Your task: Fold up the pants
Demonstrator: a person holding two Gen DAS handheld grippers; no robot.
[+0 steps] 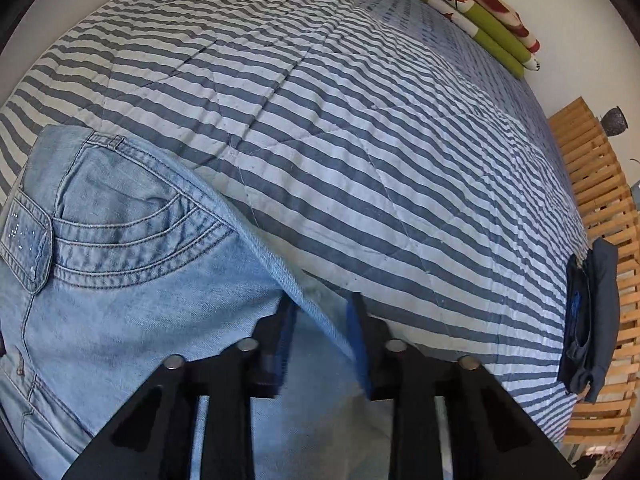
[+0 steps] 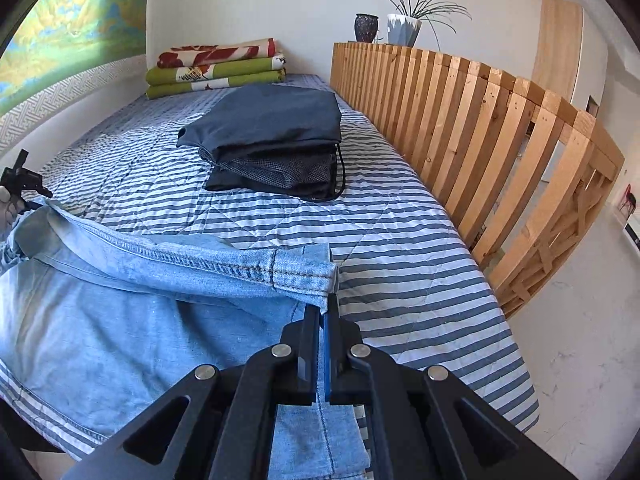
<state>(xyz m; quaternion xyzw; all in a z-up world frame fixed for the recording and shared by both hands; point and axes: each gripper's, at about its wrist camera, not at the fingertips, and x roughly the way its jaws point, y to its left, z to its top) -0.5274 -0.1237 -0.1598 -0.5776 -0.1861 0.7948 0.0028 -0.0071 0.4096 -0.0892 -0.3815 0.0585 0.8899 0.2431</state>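
Note:
Light blue jeans (image 1: 140, 280) lie on the striped bedcover (image 1: 320, 120), with a back pocket at the left of the left wrist view. My left gripper (image 1: 322, 312) points steeply down and has a folded denim edge pinched between its narrow-set fingers. In the right wrist view the jeans (image 2: 120, 320) spread over the near left of the bed. My right gripper (image 2: 323, 312) is shut on the stitched hem corner (image 2: 308, 276). A raised denim edge runs from there to the left gripper (image 2: 18, 184) at the far left, held by a hand.
A folded dark garment (image 2: 272, 140) lies mid-bed beside the wooden slat rail (image 2: 480, 140). A folded green floral blanket (image 2: 216, 68) rests against the far wall. A vase (image 2: 366, 28) and a potted plant (image 2: 404, 28) stand on the rail. The floor (image 2: 568, 340) drops off to the right.

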